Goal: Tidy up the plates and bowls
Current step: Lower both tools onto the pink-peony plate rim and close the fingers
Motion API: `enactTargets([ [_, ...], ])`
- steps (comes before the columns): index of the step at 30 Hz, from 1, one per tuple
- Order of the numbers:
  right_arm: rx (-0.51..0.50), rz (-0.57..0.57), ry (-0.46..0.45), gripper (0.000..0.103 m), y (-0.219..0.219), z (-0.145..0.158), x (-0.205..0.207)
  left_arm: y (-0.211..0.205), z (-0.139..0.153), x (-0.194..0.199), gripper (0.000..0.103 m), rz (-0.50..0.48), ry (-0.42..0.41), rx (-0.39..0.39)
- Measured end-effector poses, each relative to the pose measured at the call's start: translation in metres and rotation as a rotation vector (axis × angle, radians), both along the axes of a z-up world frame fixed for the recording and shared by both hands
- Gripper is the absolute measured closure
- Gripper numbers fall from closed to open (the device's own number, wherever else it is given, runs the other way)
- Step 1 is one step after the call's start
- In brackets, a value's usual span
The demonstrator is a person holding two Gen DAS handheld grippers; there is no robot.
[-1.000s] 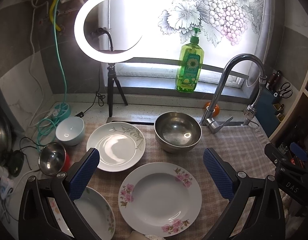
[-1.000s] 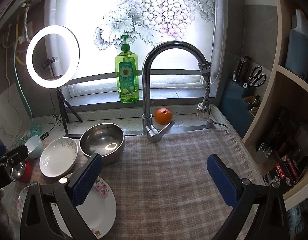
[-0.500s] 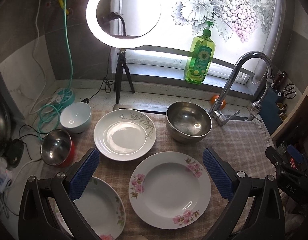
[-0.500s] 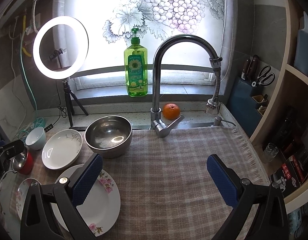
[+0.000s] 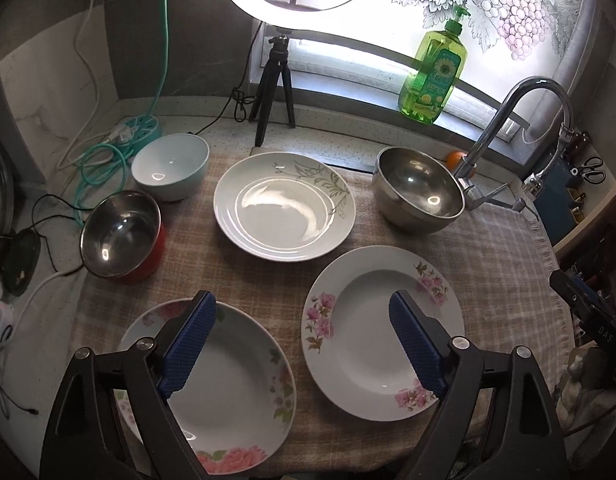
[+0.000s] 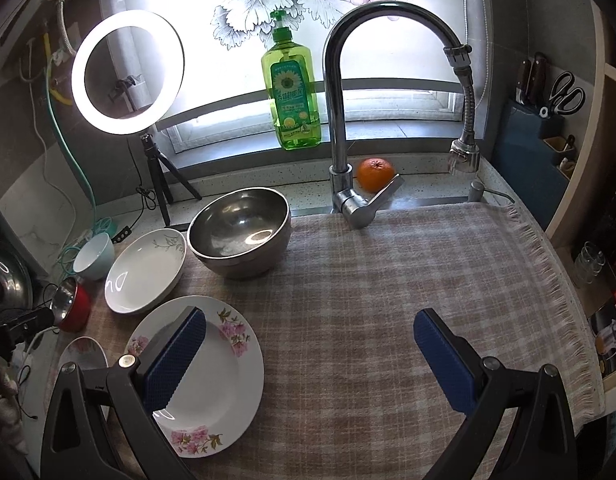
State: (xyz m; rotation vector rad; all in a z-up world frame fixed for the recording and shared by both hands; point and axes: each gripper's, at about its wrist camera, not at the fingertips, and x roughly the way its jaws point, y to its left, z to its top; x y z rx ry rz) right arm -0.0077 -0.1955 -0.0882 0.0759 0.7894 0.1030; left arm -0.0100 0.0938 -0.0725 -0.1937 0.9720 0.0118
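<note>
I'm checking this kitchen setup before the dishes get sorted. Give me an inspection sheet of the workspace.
Surface: checked cloth over the counter, its right half bare.
Job's things: three plates, two pink-flowered and one leaf-patterned; large steel bowl, small steel bowl in a red shell, pale bowl. All apart, none stacked.
Clutter: orange, green soap bottle on the sill.
Grippers: left gripper open, its jaws just been closing, nothing between them; right gripper open, empty.
Cables: teal and white cords coiled by the bowls.
Surroundings: ring light, faucet, knife block with scissors.
</note>
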Motion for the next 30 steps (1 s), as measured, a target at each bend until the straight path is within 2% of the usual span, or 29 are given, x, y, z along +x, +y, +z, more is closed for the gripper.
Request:
enactTargets([
  [3,0.023,0.031,0.028,0.002,0.002,-0.010,0.001,0.001,-0.012,0.000,0.024,-0.018,0.026,0.002],
  [4,0.030,0.044,0.044,0.006,0.004,-0.013,0.002,0.000,-0.016,0.000,0.026,-0.030,0.034,0.004],
  [6,0.046,0.070,0.087,0.015,0.008,-0.020,0.005,0.000,-0.023,0.002,0.038,-0.056,0.056,-0.001],
  [8,0.084,0.092,0.136,0.024,0.009,-0.030,0.008,0.001,-0.030,0.004,0.042,-0.078,0.078,-0.031],
  [11,0.135,0.112,0.206,0.040,0.008,-0.046,0.013,0.001,-0.040,0.009,0.056,-0.103,0.112,-0.066],
  [13,0.148,0.127,0.229,0.043,0.009,-0.052,0.014,0.001,-0.045,0.012,0.058,-0.118,0.129,-0.079],
  [15,0.159,0.143,0.246,0.047,0.011,-0.056,0.015,0.000,-0.050,0.016,0.068,-0.135,0.151,-0.095],
  [17,0.192,0.155,0.266,0.051,0.011,-0.061,0.017,0.000,-0.054,0.020,0.070,-0.145,0.169,-0.112],
  [21,0.252,0.154,0.304,0.053,0.008,-0.068,0.024,-0.003,-0.060,0.025,0.070,-0.168,0.193,-0.122],
  [28,0.355,0.128,0.391,0.066,-0.003,-0.088,0.039,0.005,-0.074,0.039,0.070,-0.155,0.243,-0.149],
  [30,0.362,0.129,0.398,0.067,-0.003,-0.090,0.043,0.004,-0.076,0.042,0.074,-0.165,0.255,-0.156],
])
